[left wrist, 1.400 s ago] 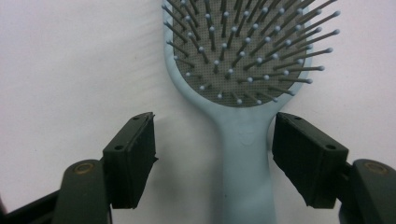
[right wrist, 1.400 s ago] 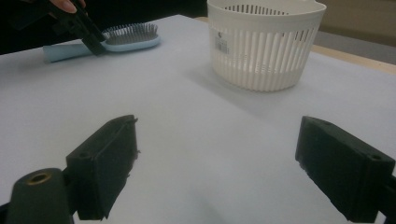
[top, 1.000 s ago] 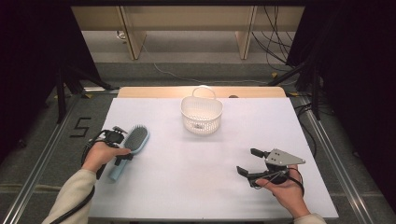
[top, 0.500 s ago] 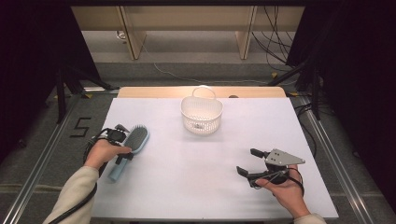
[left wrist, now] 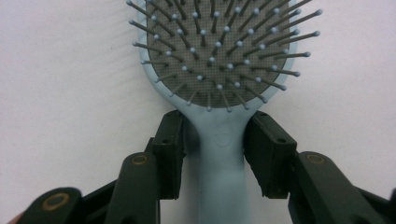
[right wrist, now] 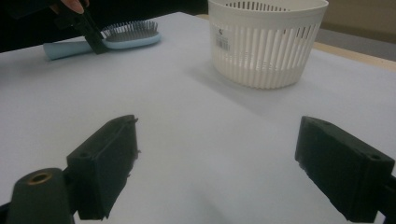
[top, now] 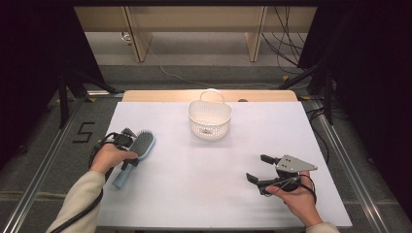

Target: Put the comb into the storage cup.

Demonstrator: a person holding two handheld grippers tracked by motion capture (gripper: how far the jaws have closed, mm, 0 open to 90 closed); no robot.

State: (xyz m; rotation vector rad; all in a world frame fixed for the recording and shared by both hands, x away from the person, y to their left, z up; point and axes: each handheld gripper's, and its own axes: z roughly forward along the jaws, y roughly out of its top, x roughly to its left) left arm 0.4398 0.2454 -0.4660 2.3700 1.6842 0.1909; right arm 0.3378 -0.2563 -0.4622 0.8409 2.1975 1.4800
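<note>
My left hand-held gripper (left wrist: pixel 212 154) has its jaws set on either side of the neck of the light blue hairbrush (left wrist: pixel 219 70), right where the handle meets the bristle pad. They have just been closing in on it, and in the left gripper view the pads (left wrist: pixel 170 149) sit against or just beside the handle; I can't tell for sure that they press it, though a sliver of gap seems to show on the right side. The hairbrush lies flat, bristles up, near the left edge of the white worktop (top: pixel 214 184), its handle pointing back toward me and its head angled away. In the high view my left hand (top: pixel 111 155) covers much of the handle.

My right hand-held gripper (top: pixel 260 170) rests low over the worktop on the right side, jaws spread wide with nothing between them, well apart from the brush. Farther off, near the worktop's far edge, stands a white slatted plastic basket (top: pixel 209 119) with its handle upright.
</note>
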